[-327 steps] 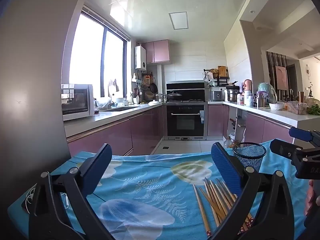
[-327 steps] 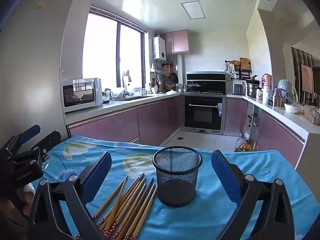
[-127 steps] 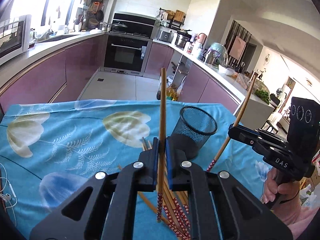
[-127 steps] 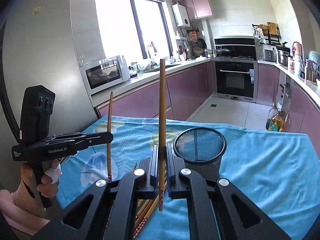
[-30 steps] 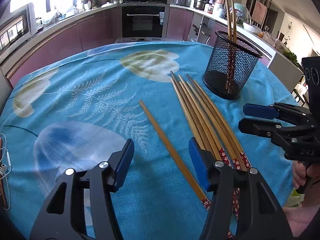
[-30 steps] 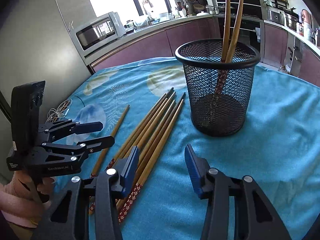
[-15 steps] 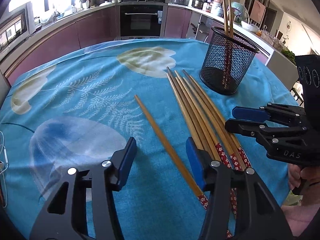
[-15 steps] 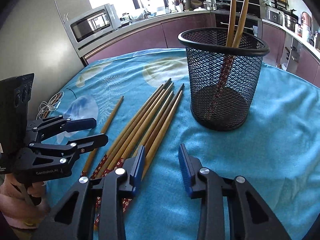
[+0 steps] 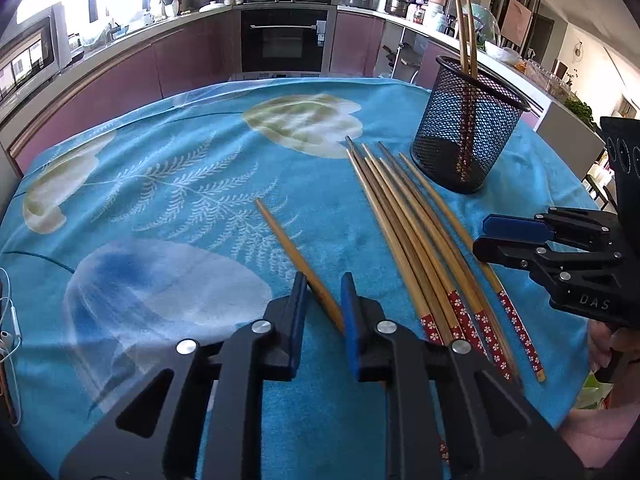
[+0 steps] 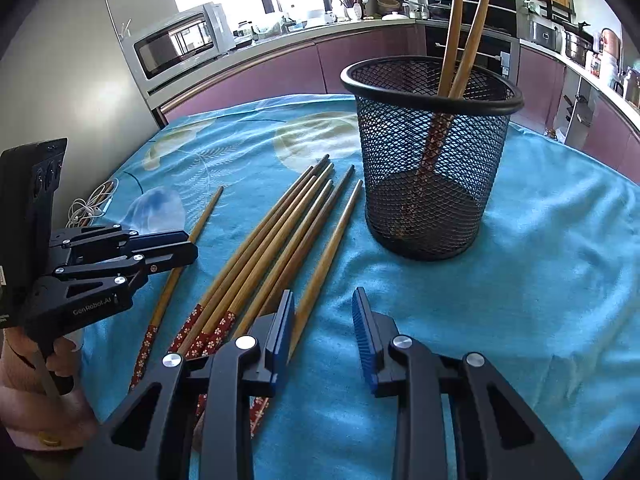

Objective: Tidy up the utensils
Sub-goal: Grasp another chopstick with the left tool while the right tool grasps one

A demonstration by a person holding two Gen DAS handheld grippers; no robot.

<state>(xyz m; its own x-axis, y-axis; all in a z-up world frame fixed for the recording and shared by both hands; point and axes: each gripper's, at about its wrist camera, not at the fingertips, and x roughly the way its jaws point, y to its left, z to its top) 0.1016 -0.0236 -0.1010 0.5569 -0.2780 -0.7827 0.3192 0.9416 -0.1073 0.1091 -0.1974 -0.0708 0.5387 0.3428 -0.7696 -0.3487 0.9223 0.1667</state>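
A black mesh cup (image 9: 468,140) (image 10: 428,168) stands on the blue flowered cloth with two chopsticks upright in it. Several wooden chopsticks (image 9: 420,232) (image 10: 260,240) lie bundled beside it. One lone chopstick (image 9: 288,240) lies apart to the left. My left gripper (image 9: 323,296) straddles its thick end, jaws closing, with a sliver of gap still showing at the pads. My right gripper (image 10: 322,312) is closing around the bundle's rightmost chopstick (image 10: 332,240), which lies against the left pad, clear of the right one. Each gripper shows in the other view (image 10: 180,246) (image 9: 500,236).
A white earphone cable (image 10: 88,204) (image 9: 8,320) lies at the cloth's left edge. The table's far edge drops to the kitchen floor, with purple cabinets, an oven and a microwave (image 10: 180,40) behind. Bare cloth stretches right of the cup (image 10: 560,260).
Both pairs of jaws have narrowed from wide apart to close around a chopstick each. The left pair narrowed most. Neither hand has shifted noticeably.
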